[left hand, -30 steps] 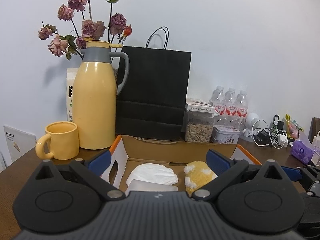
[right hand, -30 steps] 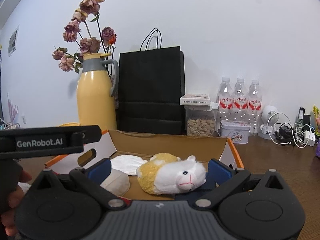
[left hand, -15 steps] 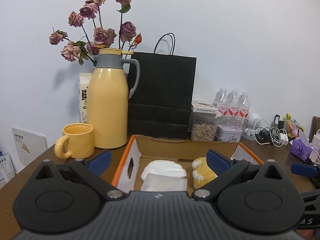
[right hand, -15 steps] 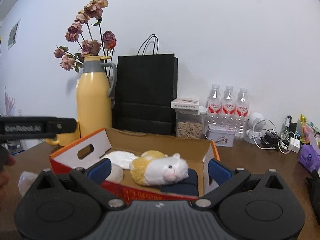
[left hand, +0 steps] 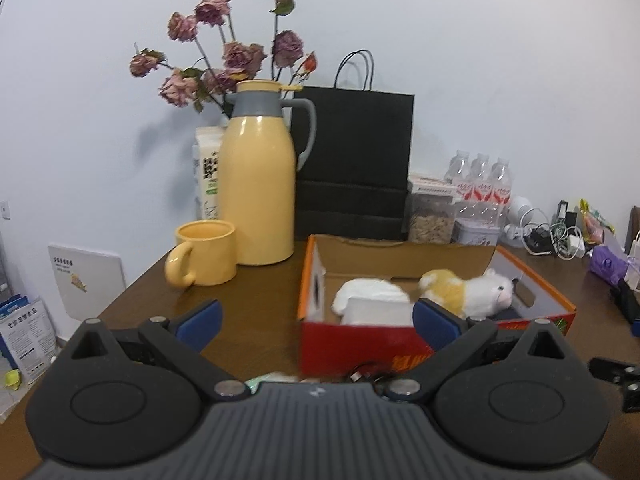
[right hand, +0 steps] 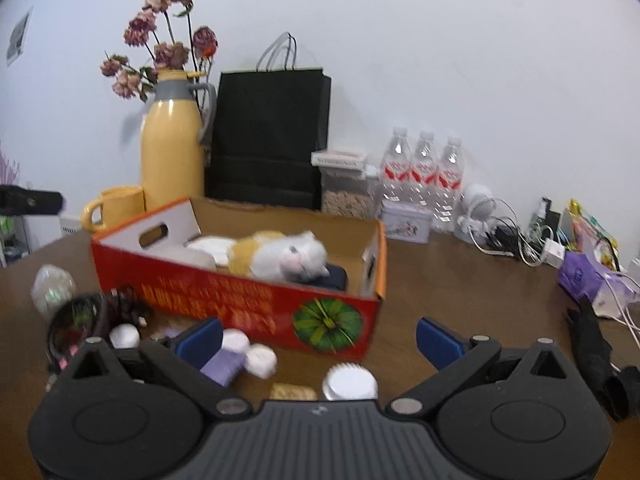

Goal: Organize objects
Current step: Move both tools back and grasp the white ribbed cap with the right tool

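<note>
Right wrist view: the right gripper (right hand: 318,338) and the left gripper (left hand: 316,320) are both spread and empty; ahead sits a red cardboard box (right hand: 256,304) holding a white-and-yellow plush hamster (right hand: 288,256).

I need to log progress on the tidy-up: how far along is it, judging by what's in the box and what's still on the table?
Partly done. The red box already holds the plush toy, a white item and a dark blue item. Nothing is in hand: the left gripper and right gripper both have open, empty jaws. Left on the table: white caps, a purple packet, black cables and a crumpled clear wrapper.
</note>
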A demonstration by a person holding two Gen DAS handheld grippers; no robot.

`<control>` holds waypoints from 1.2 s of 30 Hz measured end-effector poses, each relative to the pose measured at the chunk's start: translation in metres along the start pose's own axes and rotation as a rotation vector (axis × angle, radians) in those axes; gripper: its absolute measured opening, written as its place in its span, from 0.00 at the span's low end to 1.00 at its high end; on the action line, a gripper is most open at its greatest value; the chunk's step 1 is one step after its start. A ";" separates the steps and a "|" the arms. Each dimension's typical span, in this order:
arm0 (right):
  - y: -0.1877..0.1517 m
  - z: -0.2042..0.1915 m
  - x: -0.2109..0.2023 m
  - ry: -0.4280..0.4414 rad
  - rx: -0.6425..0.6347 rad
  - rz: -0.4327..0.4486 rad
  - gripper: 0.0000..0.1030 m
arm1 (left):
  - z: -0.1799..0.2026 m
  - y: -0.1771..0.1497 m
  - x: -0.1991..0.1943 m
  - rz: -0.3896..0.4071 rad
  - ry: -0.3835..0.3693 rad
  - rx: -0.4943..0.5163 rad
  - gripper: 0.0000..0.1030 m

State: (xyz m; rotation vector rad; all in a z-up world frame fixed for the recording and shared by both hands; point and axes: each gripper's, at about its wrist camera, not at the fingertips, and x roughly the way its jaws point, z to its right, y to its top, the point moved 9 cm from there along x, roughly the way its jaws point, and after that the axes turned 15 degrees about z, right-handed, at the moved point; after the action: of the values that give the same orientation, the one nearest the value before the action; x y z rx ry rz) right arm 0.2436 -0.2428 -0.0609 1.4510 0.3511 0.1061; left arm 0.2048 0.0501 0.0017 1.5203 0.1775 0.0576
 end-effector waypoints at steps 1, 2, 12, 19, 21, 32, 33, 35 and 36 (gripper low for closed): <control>-0.003 0.004 -0.001 -0.001 -0.001 -0.009 1.00 | -0.005 -0.001 -0.002 -0.005 0.008 0.002 1.00; -0.007 0.007 -0.003 -0.002 -0.001 -0.022 1.00 | -0.008 -0.002 -0.004 -0.009 0.015 0.003 1.00; -0.040 0.016 -0.006 0.014 0.010 -0.118 1.00 | -0.034 -0.025 -0.016 -0.070 0.053 -0.007 1.00; -0.052 0.022 0.008 0.015 0.040 -0.172 1.00 | -0.048 -0.034 -0.021 -0.103 0.068 -0.030 1.00; -0.056 0.023 0.013 0.016 0.048 -0.185 1.00 | -0.050 -0.034 -0.022 -0.104 0.066 -0.038 1.00; -0.047 0.039 0.047 -0.020 0.108 -0.179 0.85 | -0.053 -0.035 -0.023 -0.110 0.077 -0.044 1.00; -0.048 0.040 0.052 -0.019 0.111 -0.186 0.79 | -0.053 -0.036 -0.023 -0.111 0.079 -0.044 1.00; -0.051 0.039 0.063 -0.016 0.114 -0.204 0.73 | -0.052 -0.037 -0.022 -0.117 0.083 -0.042 1.00; -0.053 0.039 0.068 -0.015 0.114 -0.214 0.69 | -0.052 -0.038 -0.021 -0.120 0.085 -0.043 1.00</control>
State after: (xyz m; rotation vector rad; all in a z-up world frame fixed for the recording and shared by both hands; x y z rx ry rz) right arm 0.3115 -0.2672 -0.1211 1.5162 0.5043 -0.0994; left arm 0.1731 0.0966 -0.0370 1.4628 0.3330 0.0299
